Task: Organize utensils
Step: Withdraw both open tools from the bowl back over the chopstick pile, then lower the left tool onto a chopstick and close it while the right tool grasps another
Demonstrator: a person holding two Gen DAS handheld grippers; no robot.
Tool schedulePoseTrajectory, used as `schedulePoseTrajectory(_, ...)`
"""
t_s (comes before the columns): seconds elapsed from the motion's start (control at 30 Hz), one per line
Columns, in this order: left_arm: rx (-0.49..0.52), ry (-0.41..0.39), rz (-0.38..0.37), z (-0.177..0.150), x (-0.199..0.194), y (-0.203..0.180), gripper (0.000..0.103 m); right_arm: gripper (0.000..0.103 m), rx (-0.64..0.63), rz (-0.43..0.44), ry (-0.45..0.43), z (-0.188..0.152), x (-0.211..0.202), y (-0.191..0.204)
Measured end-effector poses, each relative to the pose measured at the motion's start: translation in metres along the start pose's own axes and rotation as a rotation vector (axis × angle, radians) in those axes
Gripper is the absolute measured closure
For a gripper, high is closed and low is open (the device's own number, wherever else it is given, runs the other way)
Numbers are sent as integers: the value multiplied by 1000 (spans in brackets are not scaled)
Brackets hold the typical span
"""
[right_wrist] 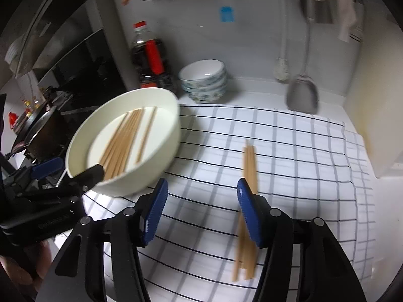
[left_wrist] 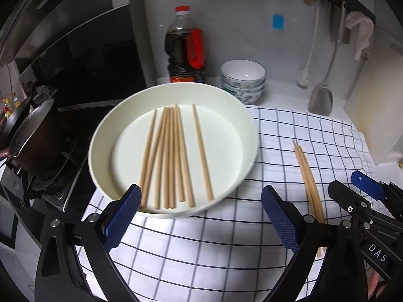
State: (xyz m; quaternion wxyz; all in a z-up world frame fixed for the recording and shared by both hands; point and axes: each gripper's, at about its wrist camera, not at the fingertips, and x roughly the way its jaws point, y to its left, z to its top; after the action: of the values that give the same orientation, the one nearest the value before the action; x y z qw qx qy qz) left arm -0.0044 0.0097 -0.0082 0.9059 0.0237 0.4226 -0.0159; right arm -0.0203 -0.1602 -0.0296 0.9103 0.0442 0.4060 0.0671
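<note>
Organizing the utensils means gathering loose chopsticks, and two groups of them show here. A fan of pale wooden chopsticks [left_wrist: 171,156] lies inside a wide, shallow cream-white round basin [left_wrist: 105,136] at the left of a white cloth with a dark grid pattern [left_wrist: 289,130]. A smaller bundle of wooden chopsticks [left_wrist: 308,178] lies on the cloth to the right of the basin, well apart from it, pointing away toward the far wall.

The left gripper [left_wrist: 200,216], black with ribbed blue pads, has its jaws spread wide and holds nothing. Its left pad overlaps the basin's near rim in the view; whether it touches cannot be told. It tilts downward over the basin's near edge.

The right gripper [right_wrist: 200,214] is partly open and empty. In the right wrist view the bundle passes just beside and behind its right pad, not between the pads. It also tilts downward, toward the cloth.

To do the step well, the right gripper would likely need to shift right so the bundle sits centred between the pads, then close across the sticks near their middle so that none slips out. The picture is blurred, so the exact count of sticks is unclear.

At the far side stand a dark sauce bottle with a red cap [left_wrist: 185,47] and stacked patterned bowls [left_wrist: 243,80].
</note>
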Motion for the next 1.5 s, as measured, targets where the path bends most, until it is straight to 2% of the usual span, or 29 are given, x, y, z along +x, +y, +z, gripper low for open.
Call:
schedulePoseTrajectory(0.3, 56, 40, -65, -12, 17, -42, 7, 46, 66, -98, 46, -35, 7, -52)
schedulePoseTrajectory(0.53, 69, 56, -81, -24, 34, -67, 7, 46, 84, -118, 103, -59, 31, -75)
schedulePoseTrajectory(0.77, 88, 77, -88, -34, 55, -86, 7, 46, 85, -105, 130, -67, 56, -87)
schedulePoseTrajectory(1.0, 77, 97, -67, -39, 68, -88, 7, 46, 78, -85, 145, -70, 74, -91)
schedulePoseTrajectory(1.5, 87, 102, -91, -39, 79, -101, 7, 46, -53, -125, 150, -74, 77, -83)
